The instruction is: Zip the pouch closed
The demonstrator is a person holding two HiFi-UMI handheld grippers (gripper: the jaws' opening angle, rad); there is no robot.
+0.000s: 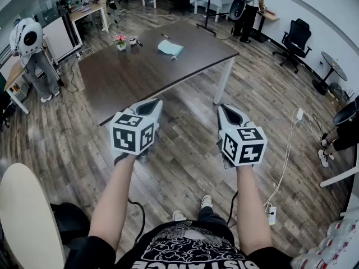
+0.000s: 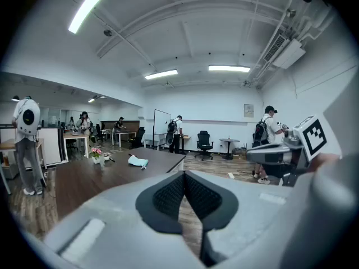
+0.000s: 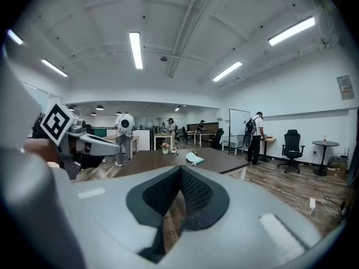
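Claws both clenched, nothing in either. In the left gripper view the left claw (image 2: 184, 174) has its dark pads pressed together at the tips, with only floorboards showing in the gap below them. The right claw (image 3: 180, 168) reads the same in its own view.

From the head view, I hold the left claw (image 1: 153, 104) and the right claw (image 1: 225, 111) out in front of me, side by side and apart. Both are over the wood floor (image 1: 185, 150), noses tipped slightly down toward 12 o'clock. Neither touches the bench (image 1: 140, 72), whose near edge lies ahead of the tips.

Pouch (image 1: 170, 48), light teal, lies flat on the far part of the bench at my 12 o'clock, well apart from both claws. It also shows beyond the jaws in both gripper views (image 2: 137, 161) (image 3: 195, 159). It is too small to tell how the zip stands.

A pot of pink flowers (image 1: 120, 41) sits at the pouch's 9 o'clock, near the bench's far left corner.

Around the room:
- A person in white (image 1: 31, 55) stands at my 10 o'clock.
- A person with a backpack (image 1: 247, 7) stands at 1 o'clock by the far wall.
- A black office chair (image 1: 295, 38) is at 2 o'clock.
- A white cable (image 1: 286, 156) runs down the floor at 4 o'clock to a power strip (image 1: 271, 214).
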